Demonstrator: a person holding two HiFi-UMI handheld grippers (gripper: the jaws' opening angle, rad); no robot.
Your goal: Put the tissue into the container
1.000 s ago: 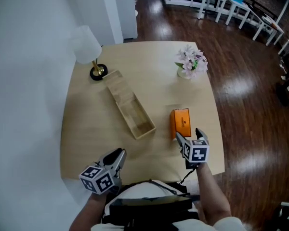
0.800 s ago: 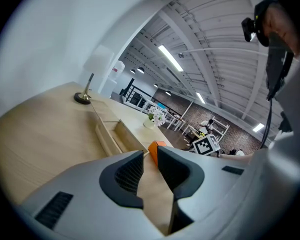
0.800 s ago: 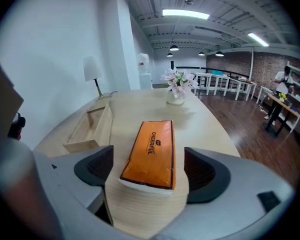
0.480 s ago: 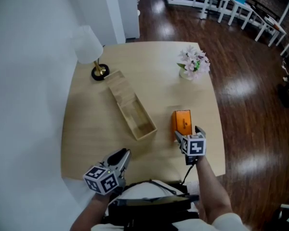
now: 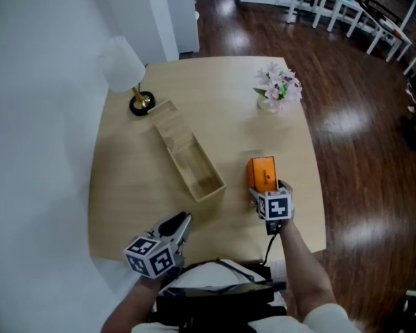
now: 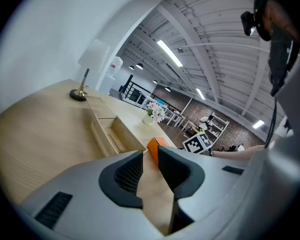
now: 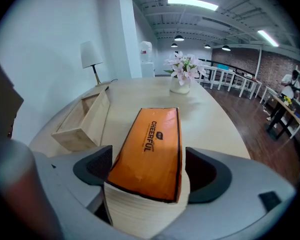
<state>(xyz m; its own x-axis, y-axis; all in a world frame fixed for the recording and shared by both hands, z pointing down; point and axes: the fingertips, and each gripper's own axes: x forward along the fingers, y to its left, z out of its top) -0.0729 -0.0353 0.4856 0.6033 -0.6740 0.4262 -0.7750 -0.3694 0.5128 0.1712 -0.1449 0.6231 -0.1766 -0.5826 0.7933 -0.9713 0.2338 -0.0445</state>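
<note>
An orange tissue pack point(image 5: 262, 173) lies flat on the table's right side, right of the open wooden container point(image 5: 187, 158). My right gripper point(image 5: 269, 190) stands open at the pack's near end. In the right gripper view the pack point(image 7: 150, 149) lies between the wide jaws point(image 7: 150, 170), with a gap showing at the right pad. The container point(image 7: 82, 116) is ahead on the left, empty. My left gripper point(image 5: 179, 223) hovers at the table's front edge, its jaws point(image 6: 149, 169) a narrow gap apart with nothing between them.
A white-shaded lamp point(image 5: 125, 68) stands at the table's far left corner, and a vase of pink flowers point(image 5: 277, 89) at the far right. The round-cornered wooden table point(image 5: 132, 186) stands against a white wall on the left, with dark wood floor on the right.
My right gripper has moved forward, so its jaws now stand on either side of the pack's near end. The left gripper has drifted slightly right.
</note>
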